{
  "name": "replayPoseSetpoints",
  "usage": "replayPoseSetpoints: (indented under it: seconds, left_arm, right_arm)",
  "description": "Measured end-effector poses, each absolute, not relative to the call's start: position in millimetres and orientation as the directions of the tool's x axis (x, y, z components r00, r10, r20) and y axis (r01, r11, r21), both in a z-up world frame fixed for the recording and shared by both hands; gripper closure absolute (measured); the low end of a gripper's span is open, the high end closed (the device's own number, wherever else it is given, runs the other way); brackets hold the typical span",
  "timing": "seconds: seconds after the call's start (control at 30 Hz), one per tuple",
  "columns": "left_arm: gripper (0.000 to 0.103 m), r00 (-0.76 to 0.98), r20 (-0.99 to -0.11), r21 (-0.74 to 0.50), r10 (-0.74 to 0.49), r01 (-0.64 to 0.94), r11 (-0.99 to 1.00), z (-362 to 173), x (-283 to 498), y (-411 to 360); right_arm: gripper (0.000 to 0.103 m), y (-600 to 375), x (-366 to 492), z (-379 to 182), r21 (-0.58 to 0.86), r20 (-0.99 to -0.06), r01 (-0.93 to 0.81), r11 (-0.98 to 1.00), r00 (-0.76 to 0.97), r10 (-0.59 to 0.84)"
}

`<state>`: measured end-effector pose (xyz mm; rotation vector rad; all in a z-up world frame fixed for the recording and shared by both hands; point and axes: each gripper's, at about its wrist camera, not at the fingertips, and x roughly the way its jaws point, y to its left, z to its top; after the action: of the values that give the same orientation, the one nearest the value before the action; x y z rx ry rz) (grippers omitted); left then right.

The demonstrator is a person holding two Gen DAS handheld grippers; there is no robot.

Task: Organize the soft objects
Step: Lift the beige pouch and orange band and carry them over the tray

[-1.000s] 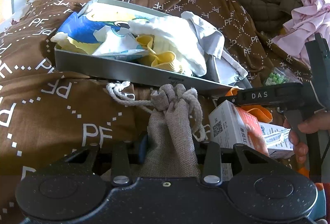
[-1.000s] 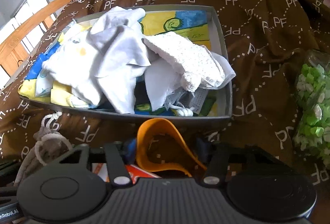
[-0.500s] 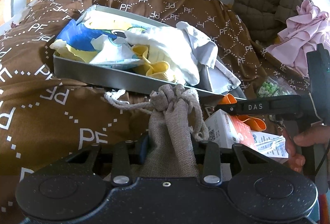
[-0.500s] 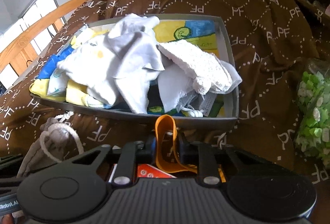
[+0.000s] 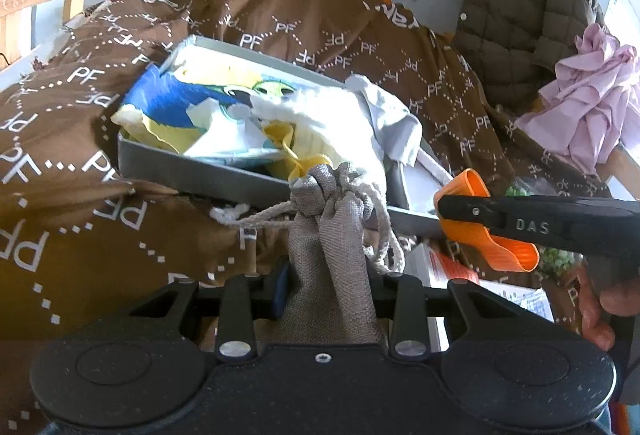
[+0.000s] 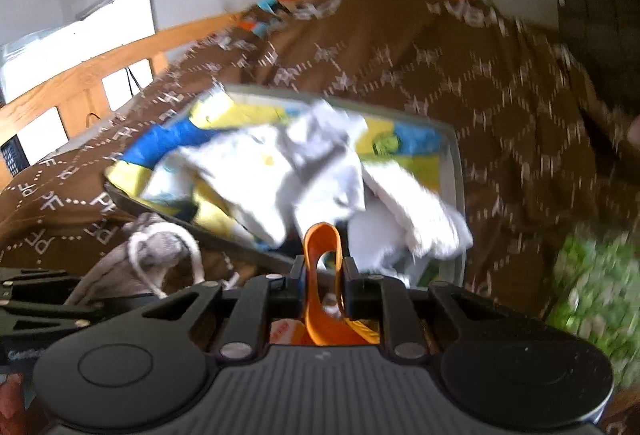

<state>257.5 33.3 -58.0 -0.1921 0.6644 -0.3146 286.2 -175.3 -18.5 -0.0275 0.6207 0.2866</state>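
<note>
Grey-beige burlap drawstring pouch (image 5: 332, 235), neck cinched, white cord looped, upright.

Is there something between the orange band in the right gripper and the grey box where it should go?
Nothing visible blocks it. The right gripper pinches the orange band just before the grey box; only the box's near wall lies ahead, and white cloths already fill the inside.

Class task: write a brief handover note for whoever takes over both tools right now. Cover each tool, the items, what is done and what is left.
Left tool: closing on the grey drawstring pouch, just short of the grey tray.
Right tool: clamped on the orange soft piece, in front of the tray.
Done: cloths already piled in the tray.
Left: likely put the pouch and orange piece into the tray.
</note>
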Motion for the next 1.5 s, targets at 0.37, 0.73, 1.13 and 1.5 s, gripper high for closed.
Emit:
replayPoseSetpoints:
  seconds: [0.37, 0.73, 1.13, 1.5]
  left_arm:
    - [0.067, 0.781, -0.524, -0.28, -0.339, 0.218, 0.935, -48, 256, 38]
    - [0.067, 0.864, -0.402, -0.255, -0.302, 0.211, 0.944, -17, 270, 52]
    - [0.067, 0.929, -0.217, -0.304, -0.298, 0.226, 0.926, 19, 335, 78]
    - [0.067, 0.889, -0.344, -0.449, -0.301, 0.126, 0.885, -26, 381, 125]
  right_arm:
    - [0.084, -161, 271, 4, -0.017, -0.466, -0.317, 0.948, 0.842, 0.273]
    - [0.084, -162, 266, 17, -0.025, -0.372, -0.341, 0.94, 0.876, 0.308]
    - [0.084, -137, 299, 48, -0.027, -0.326, -0.346, 0.938, 0.89, 0.319]
    - [0.082, -76, 386, 53, 0.055, -0.364, -0.351, 0.935, 0.865, 0.346]
